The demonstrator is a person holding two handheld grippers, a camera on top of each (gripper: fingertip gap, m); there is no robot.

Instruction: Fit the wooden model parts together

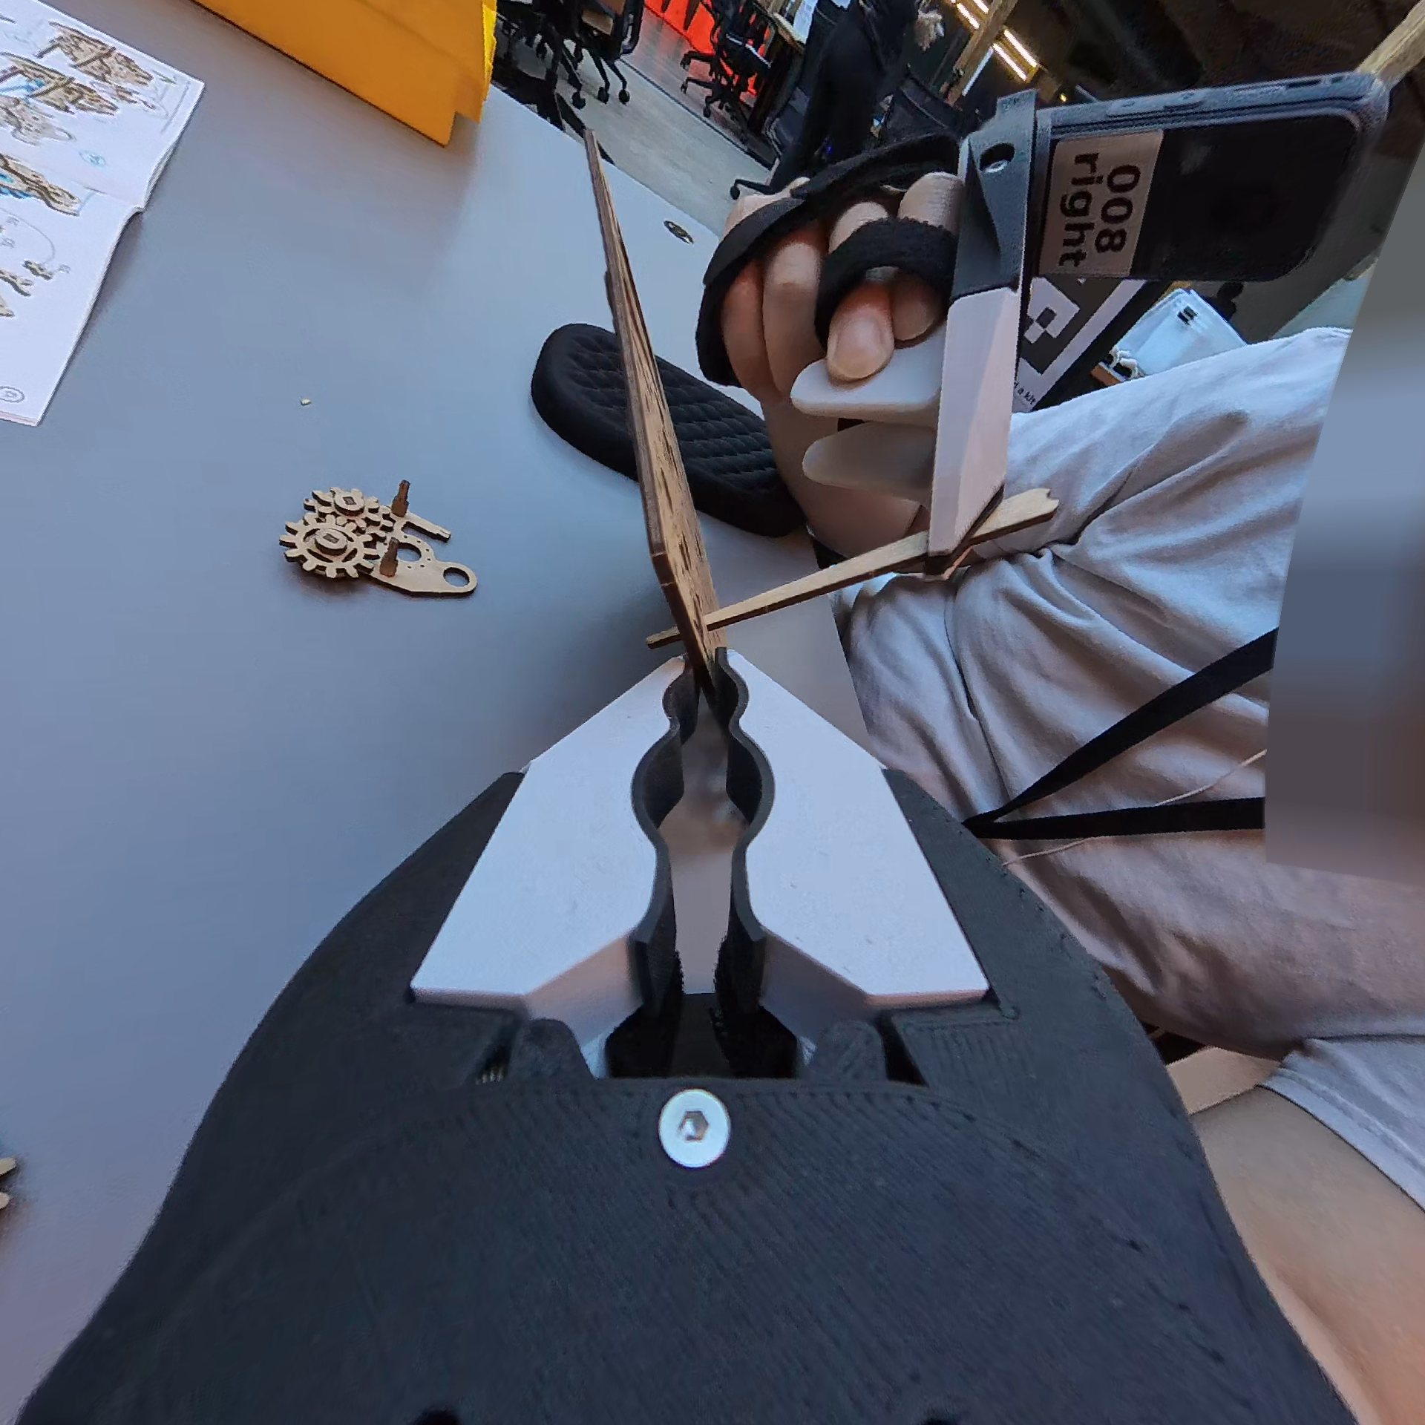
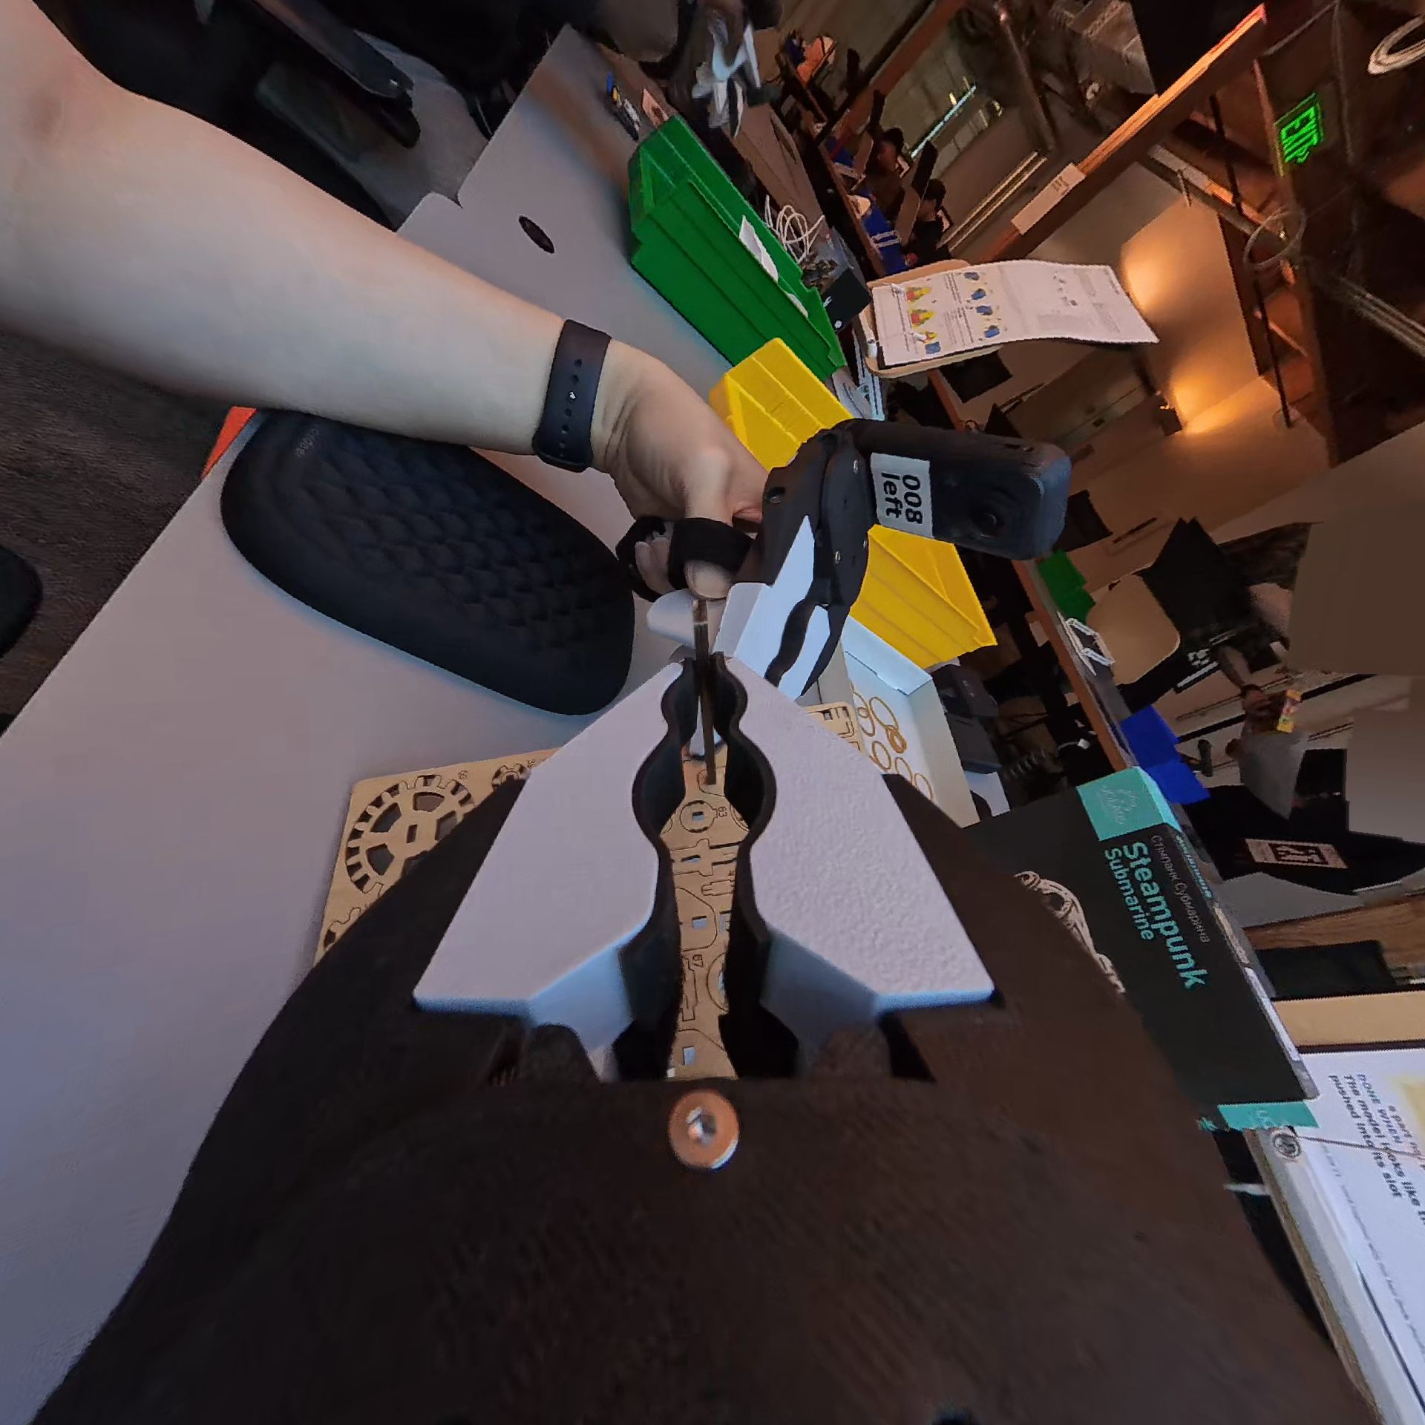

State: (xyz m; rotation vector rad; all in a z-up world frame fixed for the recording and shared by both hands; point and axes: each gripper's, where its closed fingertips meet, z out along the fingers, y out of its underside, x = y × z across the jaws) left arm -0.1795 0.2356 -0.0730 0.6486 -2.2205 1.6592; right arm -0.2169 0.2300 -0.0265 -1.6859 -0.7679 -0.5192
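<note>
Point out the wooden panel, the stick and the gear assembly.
wooden panel [image 1: 651, 432]: left wrist view, middle of its face.
stick [image 1: 817, 586]: left wrist view, mid-shaft.
gear assembly [image 1: 331, 544]: left wrist view, large gear.

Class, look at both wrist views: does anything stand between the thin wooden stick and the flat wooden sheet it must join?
Nothing visible does. The stick, clamped in the right gripper, already meets the sheet just above the left gripper.

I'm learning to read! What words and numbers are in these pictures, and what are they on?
I can't copy writing out; here is what bears it.
White label on right gripper: readable.
Another white label on left gripper: readable.
Dark teal-edged box: readable.
Green ceiling sign: readable.
Booklet, printed sheet: too small.
</note>
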